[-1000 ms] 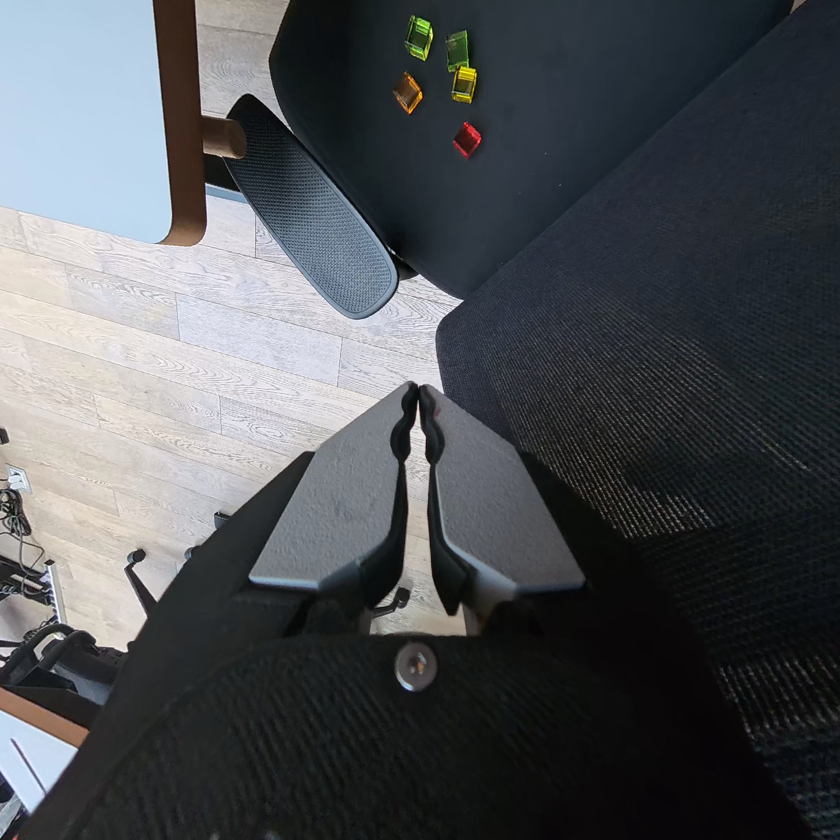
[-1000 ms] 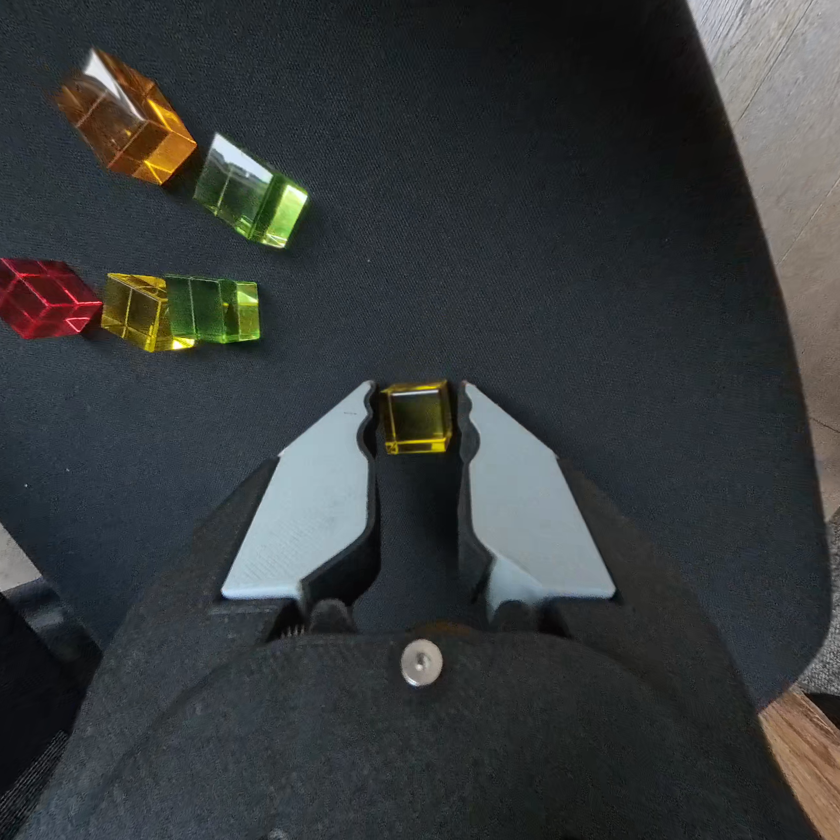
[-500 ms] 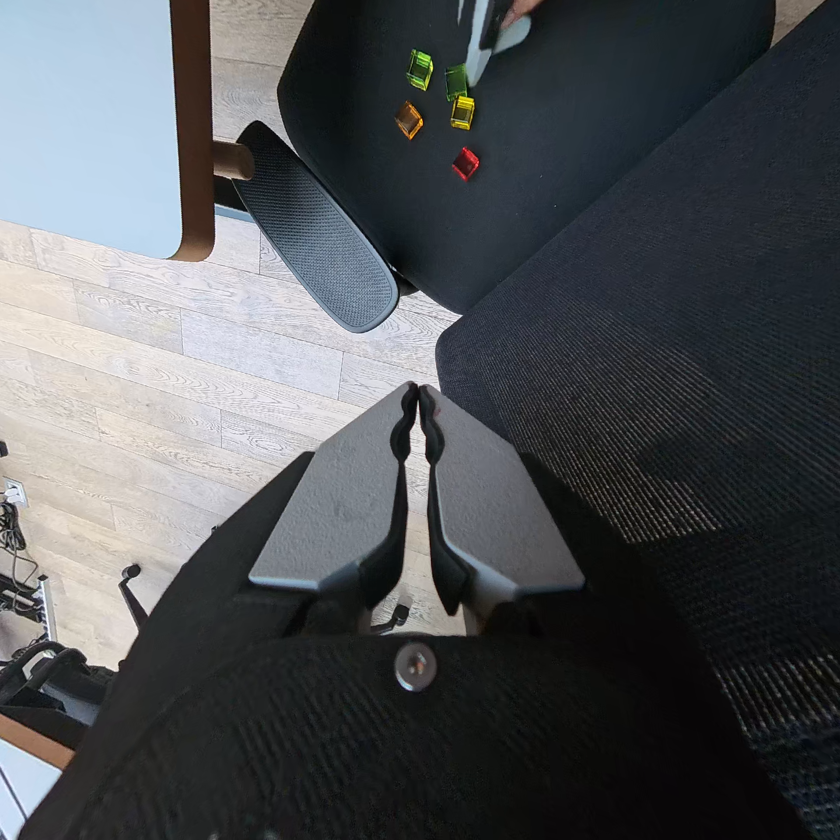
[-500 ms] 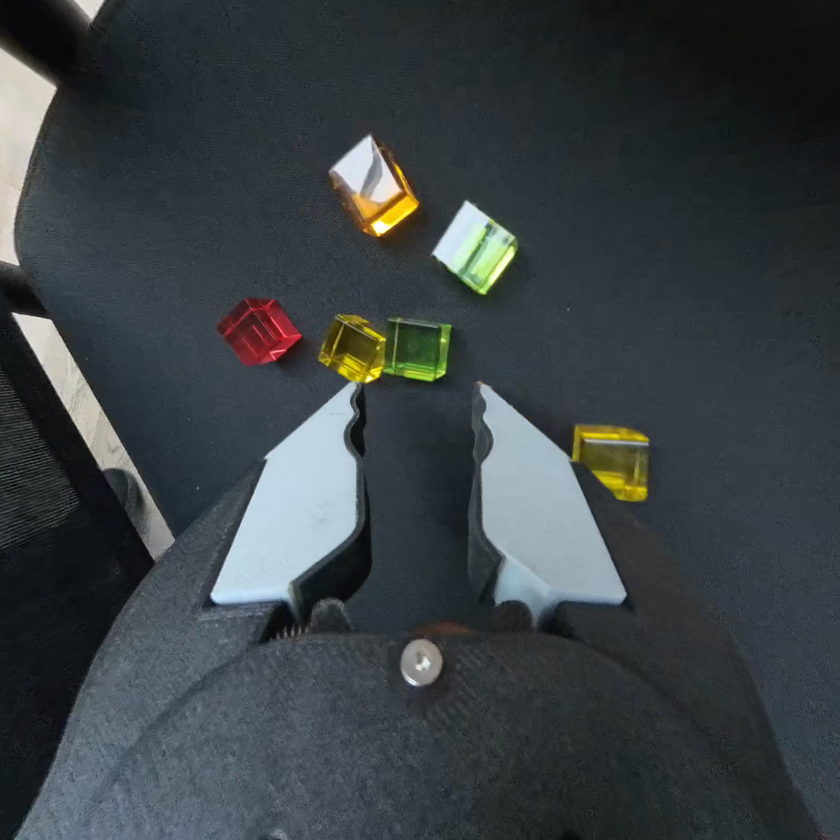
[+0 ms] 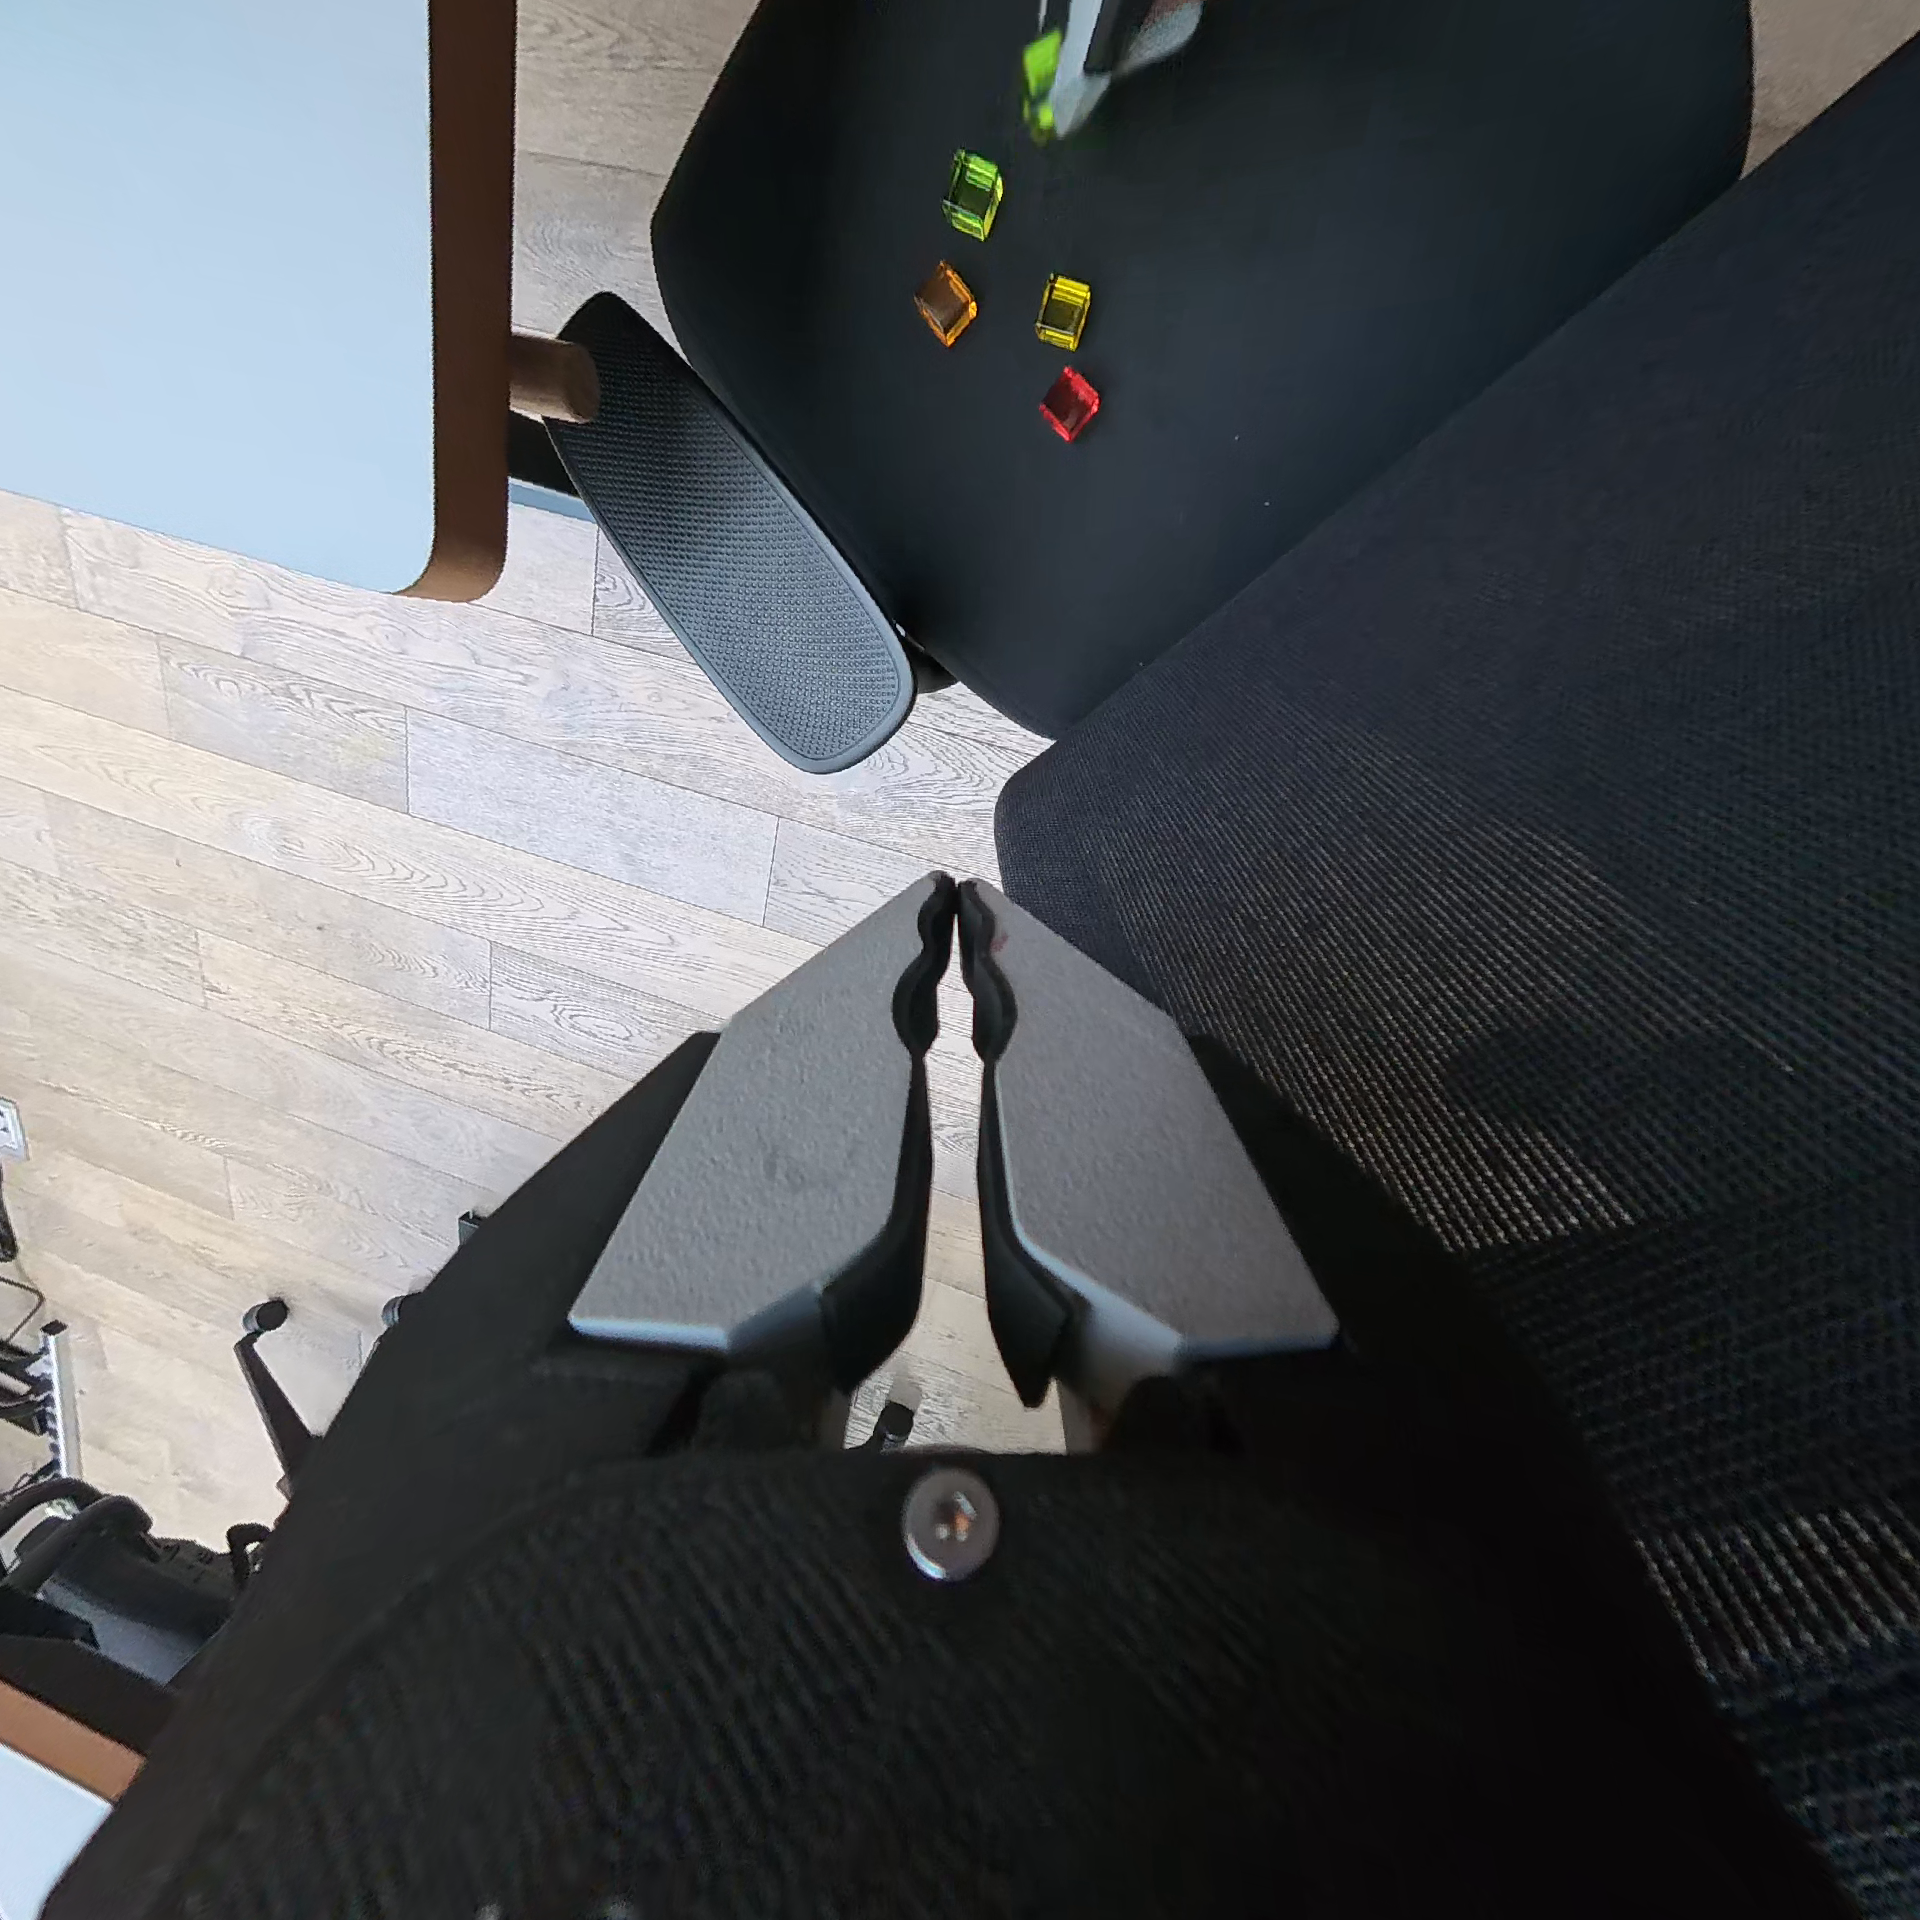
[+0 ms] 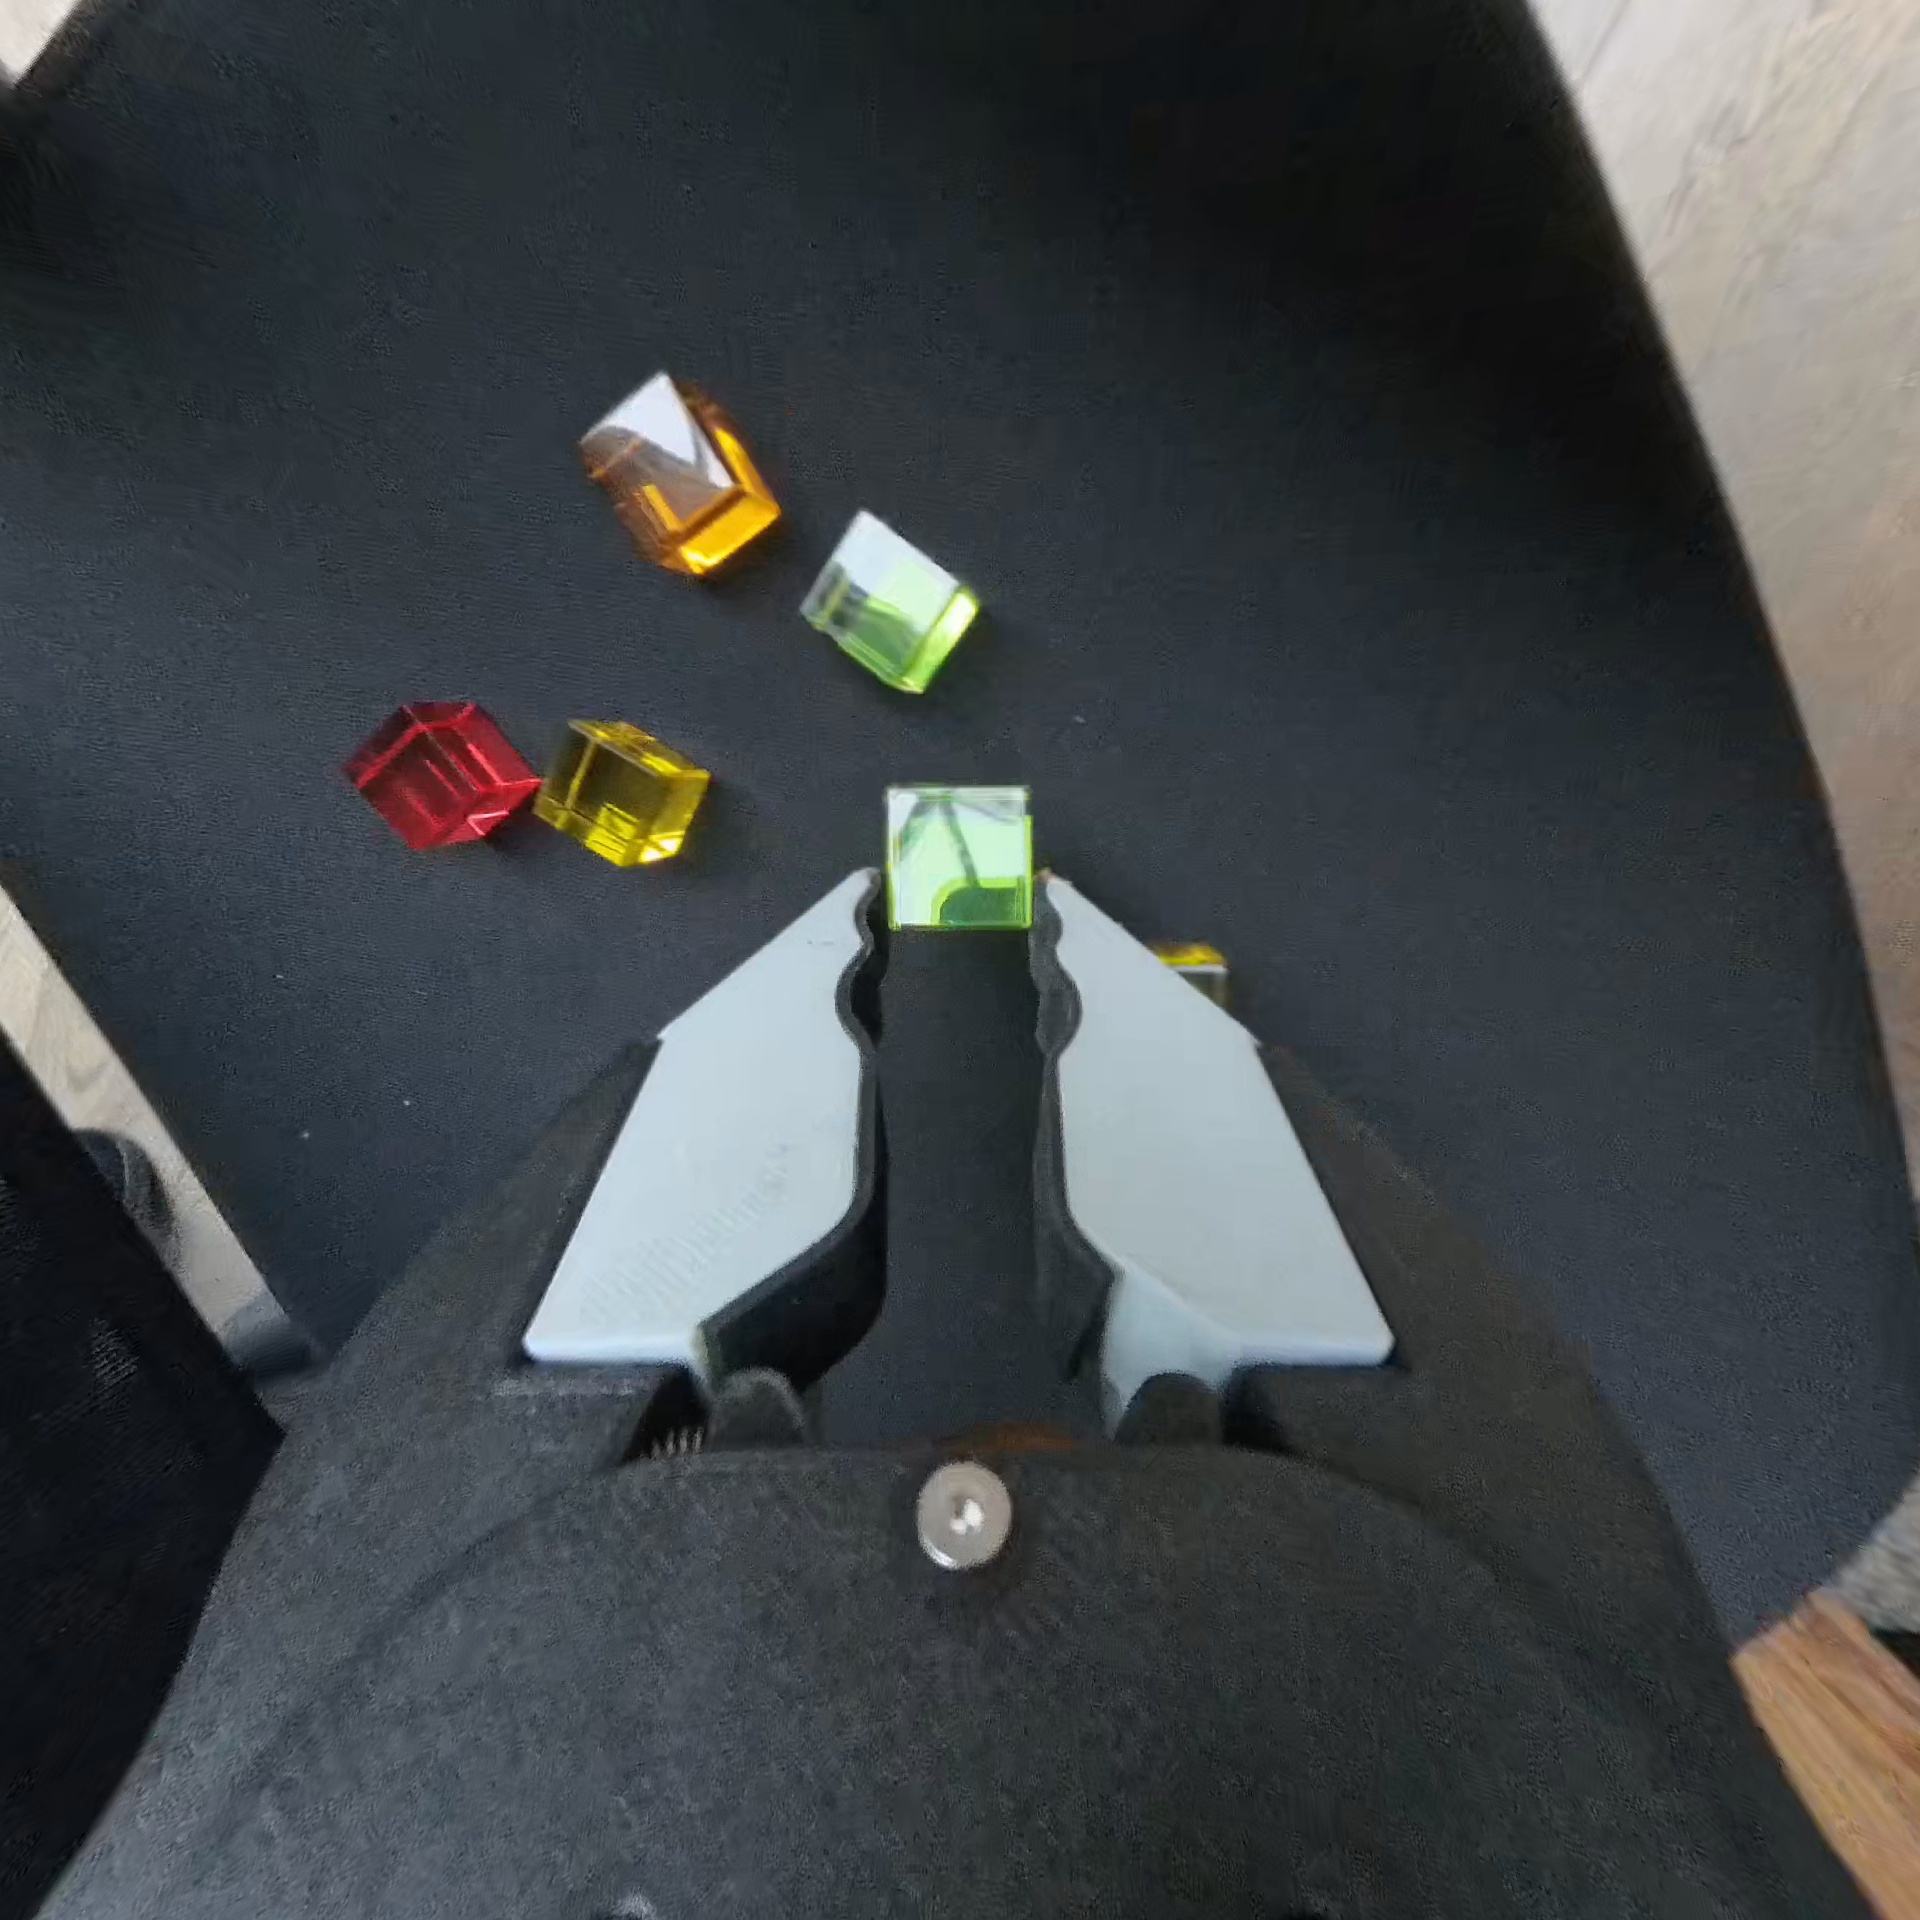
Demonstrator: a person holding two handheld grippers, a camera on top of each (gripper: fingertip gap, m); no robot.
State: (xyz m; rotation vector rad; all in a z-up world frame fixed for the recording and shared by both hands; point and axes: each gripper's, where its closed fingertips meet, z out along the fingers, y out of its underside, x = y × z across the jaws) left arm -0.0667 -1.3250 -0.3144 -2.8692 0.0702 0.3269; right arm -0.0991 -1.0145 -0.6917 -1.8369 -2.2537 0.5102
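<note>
Right wrist view: black chair seat (image 6: 1351,520) fills frame, pale wood floor (image 6: 1787,260) at edge. Right gripper (image 6: 958,894) over seat, jaws parted a cube's width, clamped on green cube (image 6: 958,857) at tips. Loose on seat: orange cube (image 6: 686,478), light green cube (image 6: 894,603), yellow cube (image 6: 621,792) touching red cube (image 6: 436,774); another yellow cube (image 6: 1195,961) half hidden behind right finger. No writing seen.

Left wrist view: left gripper (image 5: 956,896) over floor beside second dark seat (image 5: 1507,935), jaws closed, holding nothing. Pale table (image 5: 208,260) nearby.
</note>
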